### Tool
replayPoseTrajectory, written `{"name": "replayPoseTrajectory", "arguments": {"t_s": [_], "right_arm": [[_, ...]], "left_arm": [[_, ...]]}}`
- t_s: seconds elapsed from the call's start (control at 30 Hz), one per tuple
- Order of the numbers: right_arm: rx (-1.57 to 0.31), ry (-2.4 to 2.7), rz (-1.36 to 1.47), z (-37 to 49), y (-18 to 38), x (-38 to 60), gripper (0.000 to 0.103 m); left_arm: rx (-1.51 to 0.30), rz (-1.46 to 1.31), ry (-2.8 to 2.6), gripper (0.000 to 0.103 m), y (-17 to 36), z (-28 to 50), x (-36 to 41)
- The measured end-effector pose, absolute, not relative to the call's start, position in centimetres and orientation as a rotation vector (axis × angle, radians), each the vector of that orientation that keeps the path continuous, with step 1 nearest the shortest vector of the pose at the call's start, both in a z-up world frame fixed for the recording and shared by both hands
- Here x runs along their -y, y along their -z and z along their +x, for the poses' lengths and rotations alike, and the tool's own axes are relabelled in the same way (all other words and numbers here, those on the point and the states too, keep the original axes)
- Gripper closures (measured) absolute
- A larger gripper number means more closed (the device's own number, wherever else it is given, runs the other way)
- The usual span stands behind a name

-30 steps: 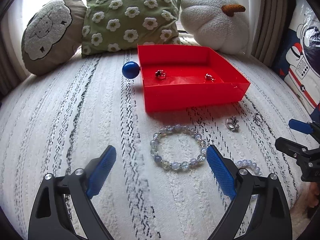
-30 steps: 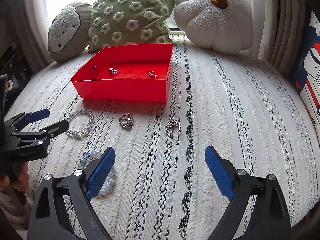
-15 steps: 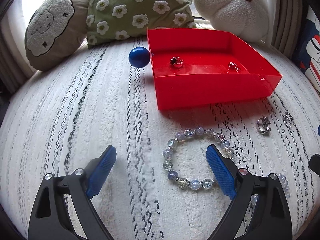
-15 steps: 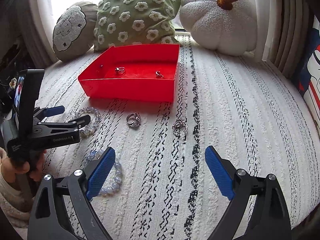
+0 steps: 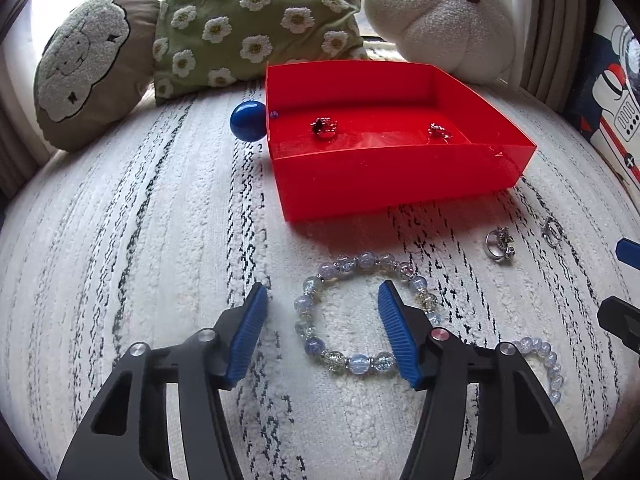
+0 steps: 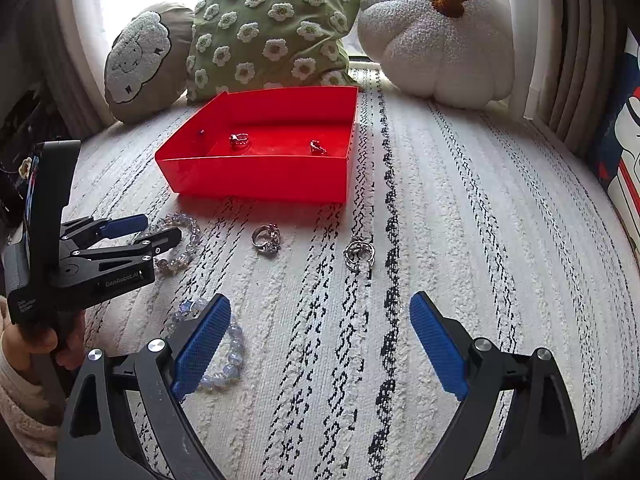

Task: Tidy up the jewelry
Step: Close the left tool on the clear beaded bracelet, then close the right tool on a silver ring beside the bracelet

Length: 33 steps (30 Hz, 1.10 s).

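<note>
My left claw [image 5: 322,330] is open, straddling the left arc of the beaded bracelet [image 5: 366,314]: one pad outside the loop, one inside it. Right claw [image 6: 320,344] open too, holding nothing, second bracelet [image 6: 224,350] by its left pad. Two rings [image 6: 266,240] lie ahead, loose; beyond them the red tray [image 5: 400,184] has two pieces in it. Step looks like: pick bracelet. Next I'd lower, close on the beads, lift to tray.

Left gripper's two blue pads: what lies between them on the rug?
In the left wrist view, the left gripper is open, and the left arc of the beaded bracelet lies between its pads on the rug; the right pad sits inside the loop.
</note>
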State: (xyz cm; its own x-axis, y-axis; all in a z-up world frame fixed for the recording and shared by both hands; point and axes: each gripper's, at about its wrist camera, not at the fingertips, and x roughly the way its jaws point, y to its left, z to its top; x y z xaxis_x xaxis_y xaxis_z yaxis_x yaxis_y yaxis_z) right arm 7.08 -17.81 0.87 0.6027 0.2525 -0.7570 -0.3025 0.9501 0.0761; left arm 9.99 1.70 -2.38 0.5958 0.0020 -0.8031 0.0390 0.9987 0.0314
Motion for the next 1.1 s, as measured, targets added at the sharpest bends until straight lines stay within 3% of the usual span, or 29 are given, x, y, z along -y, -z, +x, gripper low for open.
{"name": "replayPoseTrajectory", "arguments": {"t_s": [0.3, 1.1], "right_arm": [[-0.871, -0.320, -0.068, 7.2, -0.7, 17.7, 0.014], [-0.879, -0.173, -0.209, 12.4, 1.2, 17.1, 0.014]], "left_arm": [[-0.939, 0.060, 0.039, 0.094, 2.0, 9.5, -1.5], [-0.934, 0.052, 0.072, 0.094, 1.0, 9.0, -2.0]]}}
